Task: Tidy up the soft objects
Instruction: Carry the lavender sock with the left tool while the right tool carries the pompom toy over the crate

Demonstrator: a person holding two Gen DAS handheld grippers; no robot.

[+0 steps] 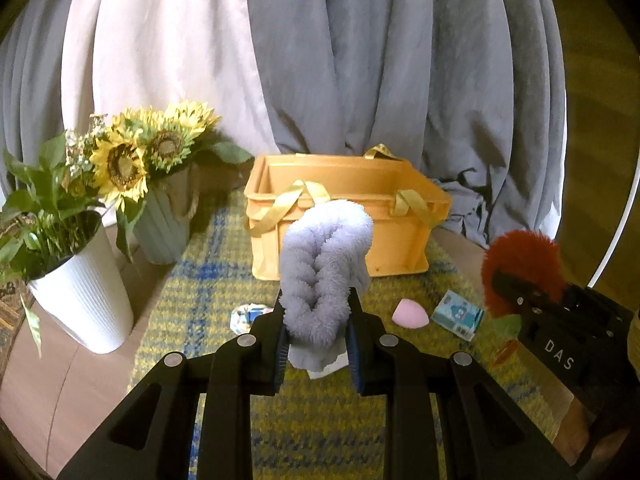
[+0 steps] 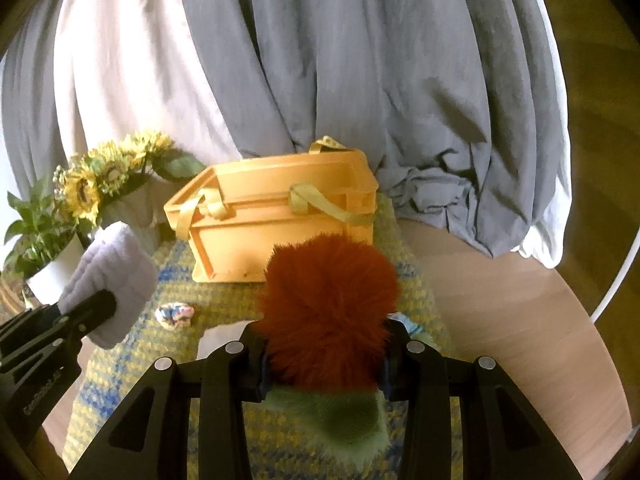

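My left gripper (image 1: 316, 344) is shut on a fluffy lavender braided plush (image 1: 324, 264), held above the mat in front of the orange basket (image 1: 400, 240). It also shows in the right wrist view (image 2: 116, 276). My right gripper (image 2: 324, 372) is shut on a red furry plush with a green base (image 2: 328, 292), also held in front of the basket (image 2: 240, 252). The red plush shows at the right of the left wrist view (image 1: 520, 264). A pink sponge (image 1: 410, 314), a blue-white packet (image 1: 458, 314) and a pastel scrunchie (image 1: 250, 316) lie on the yellow-blue mat (image 1: 312, 420).
A sunflower bouquet in a grey-green vase (image 1: 160, 236) and a leafy plant in a white ribbed pot (image 1: 84, 300) stand at the left. Grey and white curtains (image 1: 360, 80) hang behind the basket. Wooden tabletop (image 2: 500, 300) surrounds the mat.
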